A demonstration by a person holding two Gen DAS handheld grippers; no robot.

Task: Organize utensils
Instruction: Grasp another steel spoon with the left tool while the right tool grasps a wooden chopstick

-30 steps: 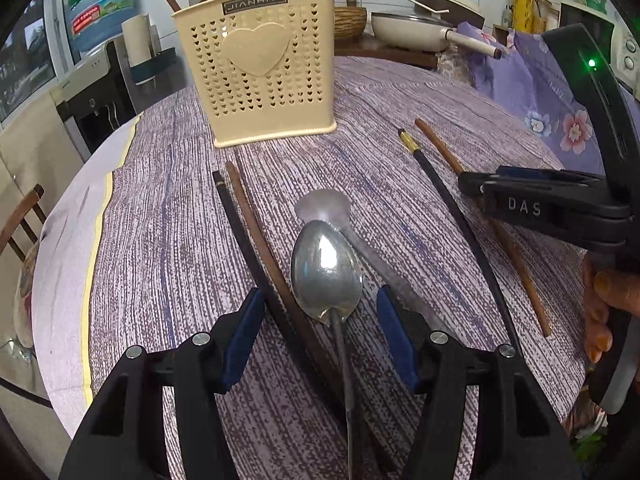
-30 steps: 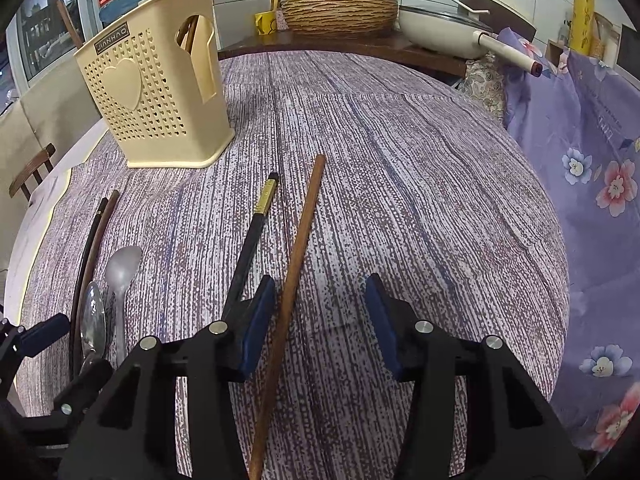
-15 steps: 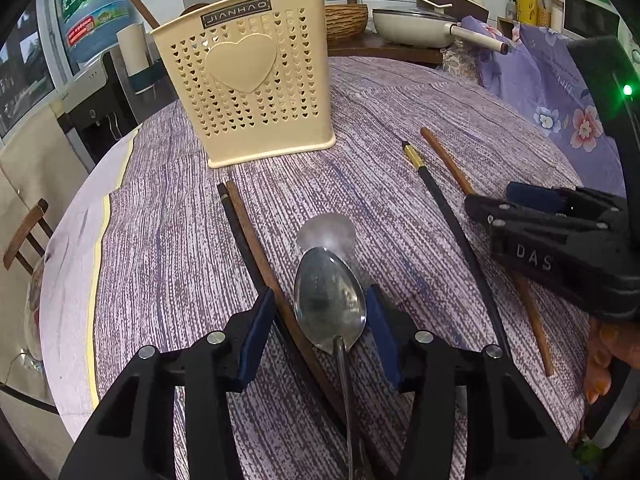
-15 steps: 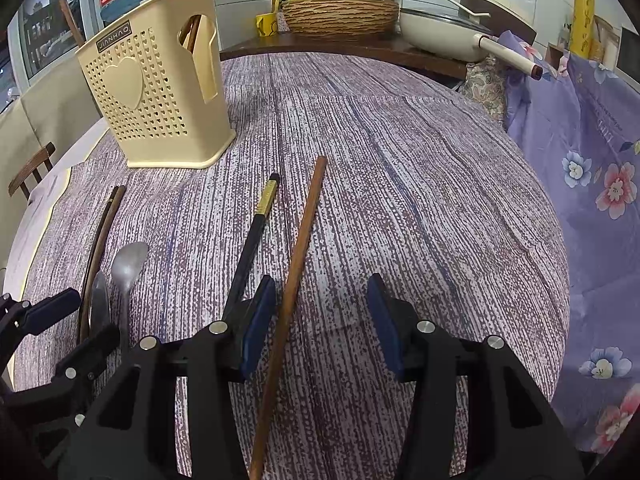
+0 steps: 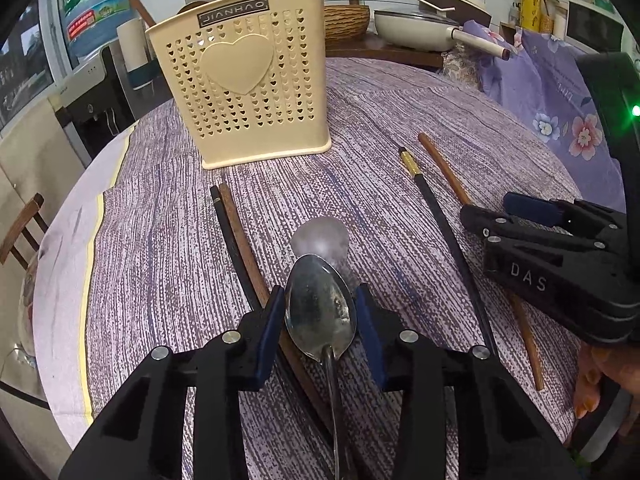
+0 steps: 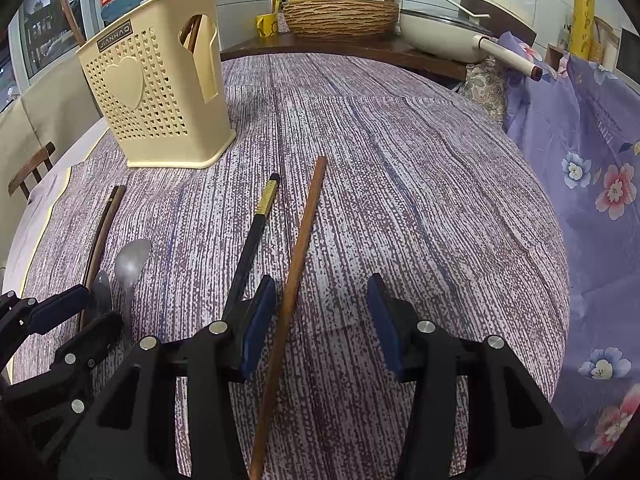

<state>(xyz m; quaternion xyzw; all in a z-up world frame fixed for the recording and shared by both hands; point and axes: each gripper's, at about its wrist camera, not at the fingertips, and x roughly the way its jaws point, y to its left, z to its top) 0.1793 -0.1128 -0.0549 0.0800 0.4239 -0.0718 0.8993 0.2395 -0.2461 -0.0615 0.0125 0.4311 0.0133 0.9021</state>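
Observation:
A metal spoon [image 5: 320, 312] lies on the purple tablecloth, its bowl between the pads of my left gripper [image 5: 321, 308]. The jaws are closing and both pads touch the bowl's edges. Just beyond it lies a pale grey spoon [image 5: 320, 236]. A black and a brown chopstick [image 5: 236, 232] lie side by side to the left. My right gripper [image 6: 322, 312] stands open over a brown chopstick [image 6: 304, 232], which runs close to the left pad. A black chopstick with a gold band [image 6: 256, 232] passes outside that pad. The cream utensil basket [image 5: 244, 80] stands farther back and holds chopsticks.
Behind the round table, a wooden counter carries a woven basket [image 6: 340, 16] and a white pan with a long handle [image 6: 448, 40]. Purple floral cloth [image 6: 592, 184] hangs at the right. A wooden chair [image 5: 24, 228] and a water dispenser stand at the left.
The left gripper's jaws have narrowed from well apart to touching the metal spoon's bowl, and the gripper has shifted slightly. The right gripper and the chopsticks have not moved.

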